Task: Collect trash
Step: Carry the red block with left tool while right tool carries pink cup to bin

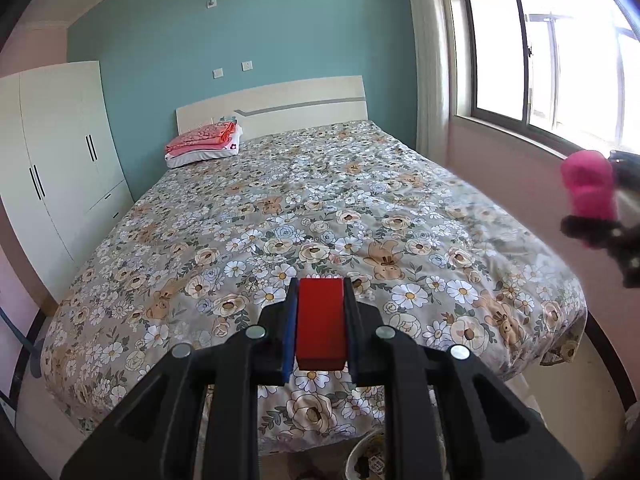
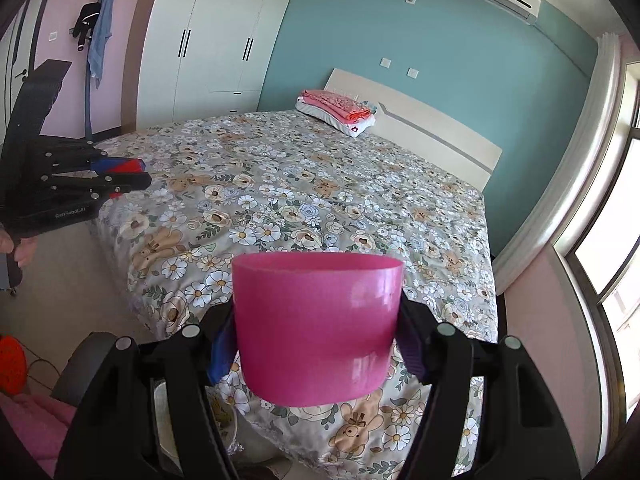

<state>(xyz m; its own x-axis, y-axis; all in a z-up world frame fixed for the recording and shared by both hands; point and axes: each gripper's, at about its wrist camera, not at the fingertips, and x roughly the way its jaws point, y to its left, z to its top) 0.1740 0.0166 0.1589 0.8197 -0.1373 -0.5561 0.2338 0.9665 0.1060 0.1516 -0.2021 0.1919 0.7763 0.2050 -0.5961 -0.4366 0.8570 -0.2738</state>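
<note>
My left gripper [image 1: 320, 320] is shut on a red block [image 1: 321, 322] and holds it above the foot of the bed. It also shows in the right wrist view [image 2: 136, 172], at the left, with the red block [image 2: 130, 165] between its fingers. My right gripper [image 2: 316, 332] is shut on a pink cup [image 2: 316, 328], held upright above the bed's foot. In the left wrist view the right gripper [image 1: 592, 200] shows blurred at the right edge with the pink cup [image 1: 586, 188].
A bed with a floral cover [image 1: 304, 208] fills the middle. Folded pink bedding [image 1: 204, 142] lies by the headboard. A white wardrobe [image 1: 60, 152] stands left, a window [image 1: 560, 60] right. A round bin rim [image 1: 368, 460] shows below the bed's foot.
</note>
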